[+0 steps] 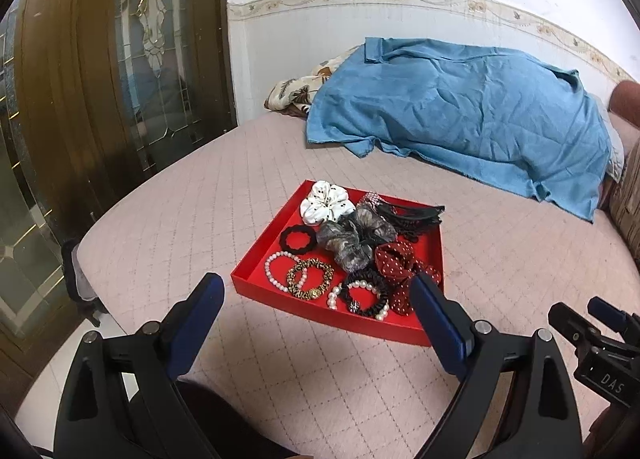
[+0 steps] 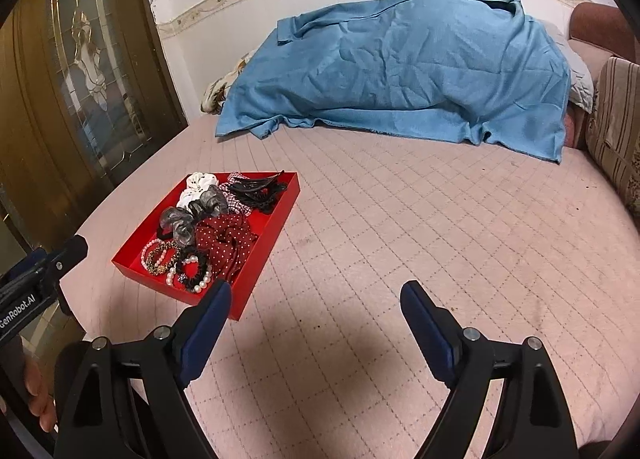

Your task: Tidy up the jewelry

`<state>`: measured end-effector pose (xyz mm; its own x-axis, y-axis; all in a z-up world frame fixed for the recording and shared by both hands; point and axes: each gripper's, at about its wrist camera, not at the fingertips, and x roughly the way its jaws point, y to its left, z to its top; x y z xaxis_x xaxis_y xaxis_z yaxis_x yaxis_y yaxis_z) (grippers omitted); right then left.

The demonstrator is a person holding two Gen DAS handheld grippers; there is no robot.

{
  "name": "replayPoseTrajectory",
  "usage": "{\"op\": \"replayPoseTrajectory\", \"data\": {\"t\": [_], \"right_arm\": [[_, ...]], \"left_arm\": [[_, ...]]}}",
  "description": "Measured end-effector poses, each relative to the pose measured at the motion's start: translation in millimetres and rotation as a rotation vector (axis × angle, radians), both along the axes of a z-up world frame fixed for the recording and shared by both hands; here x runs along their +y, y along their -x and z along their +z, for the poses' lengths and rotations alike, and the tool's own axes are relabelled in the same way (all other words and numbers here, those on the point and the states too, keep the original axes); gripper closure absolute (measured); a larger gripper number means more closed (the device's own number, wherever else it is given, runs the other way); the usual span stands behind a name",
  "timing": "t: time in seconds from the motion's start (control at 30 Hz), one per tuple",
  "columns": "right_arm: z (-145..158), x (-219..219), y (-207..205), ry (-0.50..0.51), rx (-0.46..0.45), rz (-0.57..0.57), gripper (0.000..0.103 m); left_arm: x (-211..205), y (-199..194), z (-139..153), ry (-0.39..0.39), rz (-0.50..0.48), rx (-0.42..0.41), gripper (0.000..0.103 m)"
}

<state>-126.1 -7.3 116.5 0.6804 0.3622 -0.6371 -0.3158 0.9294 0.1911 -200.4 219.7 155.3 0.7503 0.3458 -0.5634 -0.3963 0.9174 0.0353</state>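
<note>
Blue blanket: covers bedding at the bed's far edge; only a floral pillow corner shows. Hair clips: tangled, count unreadable.

Pink quilted bed bearing a red tray of jewelry, with a blue blanket draped near the wall.

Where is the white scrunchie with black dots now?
In the left wrist view, the white scrunchie lies in the far left corner of the red tray, beside the grey scrunchie.
</note>
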Motion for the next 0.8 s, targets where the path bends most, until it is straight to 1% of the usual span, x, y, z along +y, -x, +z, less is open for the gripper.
{"op": "replayPoseTrajectory", "data": {"t": [0.17, 0.3, 0.47, 0.63, 0.8], "right_arm": [[-3, -4, 3, -0.004, 0.017, -0.013, 0.013], [-7, -4, 4, 0.007, 0.028, -0.022, 0.013], [-10, -4, 7, 0.011, 0.033, -0.023, 0.013], [-11, -4, 7, 0.007, 0.04, -0.025, 0.013], [-13, -1, 7, 0.019, 0.043, -0.021, 0.013]], "left_arm": [[-11, -2, -4, -0.039, -0.02, 0.034, 0.01], [-17, -2, -5, -0.054, -0.041, 0.043, 0.01], [-20, -6, -9, -0.047, -0.065, 0.065, 0.01], [-20, -10, -15, -0.035, -0.072, 0.091, 0.01], [-22, -11, -19, -0.041, -0.074, 0.105, 0.01]]}}
